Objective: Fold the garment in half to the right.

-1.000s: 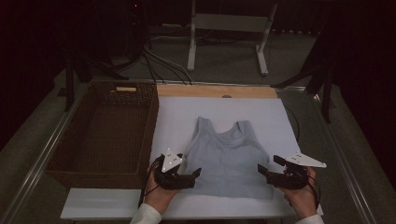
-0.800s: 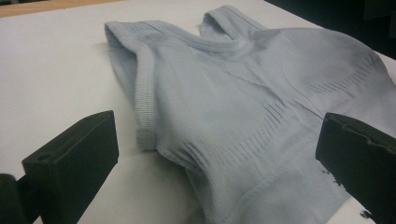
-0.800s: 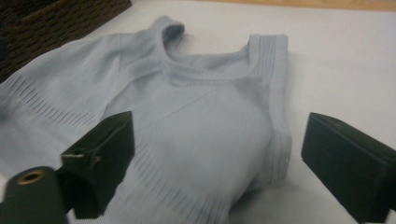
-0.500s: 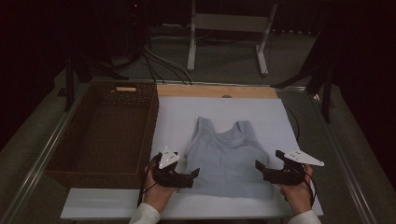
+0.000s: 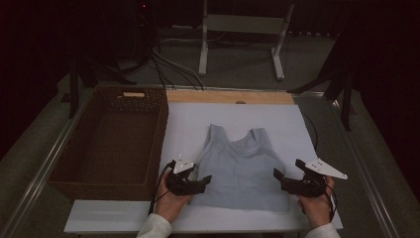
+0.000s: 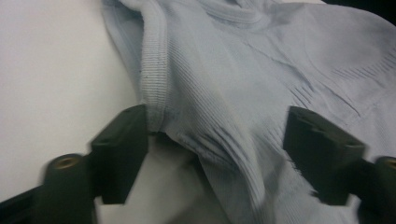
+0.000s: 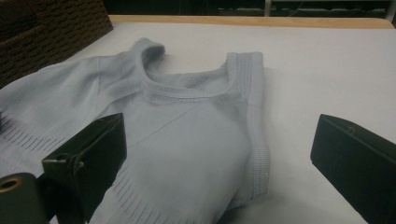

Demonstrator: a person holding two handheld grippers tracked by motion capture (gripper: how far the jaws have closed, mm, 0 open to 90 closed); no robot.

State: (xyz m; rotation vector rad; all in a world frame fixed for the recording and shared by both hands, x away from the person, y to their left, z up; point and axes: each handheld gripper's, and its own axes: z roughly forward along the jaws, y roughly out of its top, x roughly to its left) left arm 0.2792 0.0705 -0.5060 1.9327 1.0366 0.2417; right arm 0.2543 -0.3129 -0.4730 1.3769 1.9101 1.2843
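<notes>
A light blue ribbed tank top [image 5: 240,166] lies flat on the white board [image 5: 297,124], neck towards the far side. My left gripper [image 5: 203,181] rests at its lower left corner. In the left gripper view the tank top [image 6: 224,70] bunches into folds between the two black jaws of this gripper [image 6: 217,144]; the jaws have just been closing and still stand apart, one against the side seam. My right gripper [image 5: 278,179] sits at the lower right corner. Its jaws [image 7: 224,158] stand wide open, with the tank top [image 7: 187,126] and its side hem lying between them.
A deep brown wicker basket [image 5: 159,129] stands along the left edge of the board. A wooden strip [image 5: 228,96] borders the board's far edge. Beyond the table are a metal stand [image 5: 242,25] and cables on the floor. Cables trail from both grippers.
The left gripper has settled slightly lower onto the tank top's lower left corner. The right gripper has stayed where it was.
</notes>
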